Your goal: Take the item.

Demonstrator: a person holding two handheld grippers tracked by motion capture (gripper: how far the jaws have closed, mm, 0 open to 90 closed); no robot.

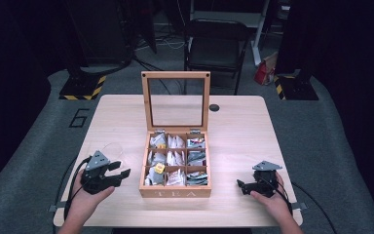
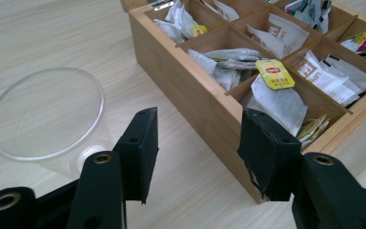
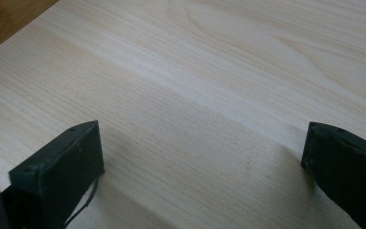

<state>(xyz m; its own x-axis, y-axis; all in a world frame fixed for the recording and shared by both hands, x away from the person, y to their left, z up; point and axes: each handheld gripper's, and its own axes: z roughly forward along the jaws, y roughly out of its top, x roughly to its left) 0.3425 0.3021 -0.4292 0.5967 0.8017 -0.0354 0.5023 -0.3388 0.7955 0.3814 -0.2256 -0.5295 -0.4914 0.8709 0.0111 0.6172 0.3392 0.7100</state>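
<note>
An open wooden tea box (image 1: 175,192) stands mid-table, its glass lid (image 1: 176,74) raised upright at the back. Its compartments hold several tea bags, one with a yellow tag (image 1: 159,168) in the front-left cell. My left gripper (image 1: 119,169) rests left of the box and points at its near corner, jaws open with nothing between them. In the left gripper view the box wall (image 2: 195,90) and the yellow-tagged bag (image 2: 275,74) lie just ahead of the left gripper (image 2: 198,138). A clear plastic cup (image 2: 45,114) stands beside it. My right gripper (image 1: 240,185) is open over bare table (image 3: 202,143).
The clear cup (image 1: 111,148) sits on the table just behind the left gripper. A small black disc (image 1: 214,107) lies near the table's far edge, right of the lid. A black chair (image 1: 216,44) stands beyond the table. Light wood (image 1: 253,141) stretches between the box and the right gripper.
</note>
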